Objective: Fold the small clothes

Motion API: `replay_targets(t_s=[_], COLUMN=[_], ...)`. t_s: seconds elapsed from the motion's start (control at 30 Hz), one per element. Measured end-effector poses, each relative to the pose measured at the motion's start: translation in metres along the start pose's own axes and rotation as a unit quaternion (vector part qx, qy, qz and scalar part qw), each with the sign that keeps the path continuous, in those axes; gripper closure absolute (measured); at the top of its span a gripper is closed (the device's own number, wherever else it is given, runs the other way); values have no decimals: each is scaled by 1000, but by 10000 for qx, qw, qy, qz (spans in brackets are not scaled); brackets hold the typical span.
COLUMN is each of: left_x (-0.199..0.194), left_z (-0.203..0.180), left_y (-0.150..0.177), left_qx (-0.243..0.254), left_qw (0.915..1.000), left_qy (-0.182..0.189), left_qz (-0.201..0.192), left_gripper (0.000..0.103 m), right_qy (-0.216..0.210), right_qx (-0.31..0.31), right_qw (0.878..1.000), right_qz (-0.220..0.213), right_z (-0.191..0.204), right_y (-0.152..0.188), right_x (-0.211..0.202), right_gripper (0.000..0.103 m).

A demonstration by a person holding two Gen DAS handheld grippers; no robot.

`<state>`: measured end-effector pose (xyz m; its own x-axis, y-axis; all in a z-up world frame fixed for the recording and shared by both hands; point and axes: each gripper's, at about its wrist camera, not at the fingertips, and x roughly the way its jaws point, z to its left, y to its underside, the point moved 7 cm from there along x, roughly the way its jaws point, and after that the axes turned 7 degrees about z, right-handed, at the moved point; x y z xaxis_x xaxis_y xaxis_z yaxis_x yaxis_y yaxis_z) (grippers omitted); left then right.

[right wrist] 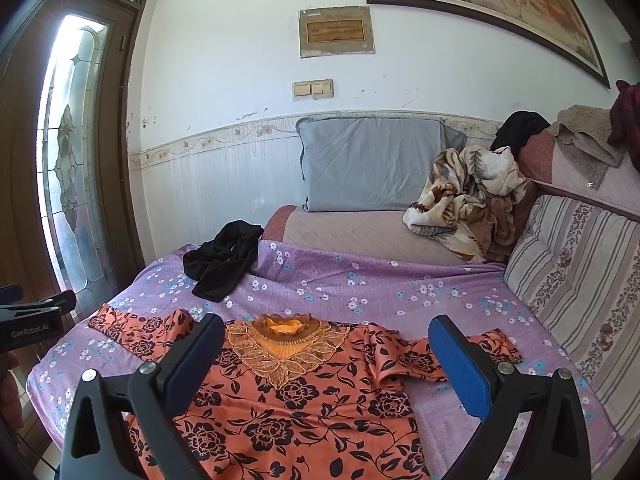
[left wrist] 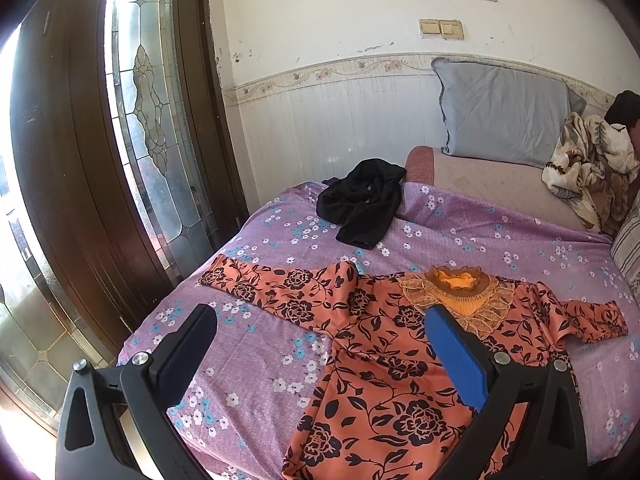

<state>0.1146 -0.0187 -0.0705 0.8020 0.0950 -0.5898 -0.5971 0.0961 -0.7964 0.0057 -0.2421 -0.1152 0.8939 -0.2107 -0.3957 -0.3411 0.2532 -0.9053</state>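
An orange top with black flowers and a lace collar point(left wrist: 384, 344) lies spread flat on the purple flowered bedsheet point(left wrist: 460, 220), sleeves out to both sides. It also shows in the right wrist view point(right wrist: 304, 396). My left gripper point(left wrist: 320, 324) is open and empty, held above the top's left side. My right gripper point(right wrist: 326, 334) is open and empty, held above the top's chest and collar. The left gripper's body shows at the left edge of the right wrist view point(right wrist: 32, 320). A crumpled black garment point(left wrist: 360, 208) lies farther back on the sheet point(right wrist: 400, 280), also in the right wrist view point(right wrist: 222, 260).
A grey pillow point(right wrist: 372, 164) leans on the wall at the back. A crumpled beige blanket point(right wrist: 468, 200) lies at the back right. A striped cushion point(right wrist: 580, 280) lines the right side. A glass-paned wooden door point(left wrist: 140, 140) stands left of the bed.
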Motion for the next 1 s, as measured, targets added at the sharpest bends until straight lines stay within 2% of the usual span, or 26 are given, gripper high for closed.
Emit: replay_targets(t_s=[0.37,0.57,0.67,0.77,0.8,0.87,0.9,0.93,1.0], left_x=[30,67,116,183,202,235,245,253,261], left_z=[-21,-47,-76,-116,-129,-146,-152,-158,-165], left_y=[0,4,20,55,69,95,105,112,117], left_qx=[117,236,321,469,471,526,578,627,667], left_qw=[9998,9992,9961,9844,9799,9730,9700,9661,9607], left_qy=[-39,75,374,784,883,819,799,848,1020], left_qz=[156,304,735,1504,1726,2092,2221,2355,2495], left_gripper=[0,0,0,0,0,0,0,0,0], right_qy=[50,172,92,-3,-47,-118,-98,-106,-584], right_qx=[142,265,586,1285,1596,2520,3136,3790,4813], right_qw=[9998,9992,9975,9886,9819,9576,9373,9105,8613], right_qz=[161,257,373,787,1017,1390,1518,1651,1521], right_z=[-13,-34,-64,-119,-142,-193,-220,-245,-282], right_y=[8,15,24,45,56,83,98,113,131], right_x=[35,65,92,136,153,181,192,201,215], right_gripper=[0,0,0,0,0,0,0,0,0])
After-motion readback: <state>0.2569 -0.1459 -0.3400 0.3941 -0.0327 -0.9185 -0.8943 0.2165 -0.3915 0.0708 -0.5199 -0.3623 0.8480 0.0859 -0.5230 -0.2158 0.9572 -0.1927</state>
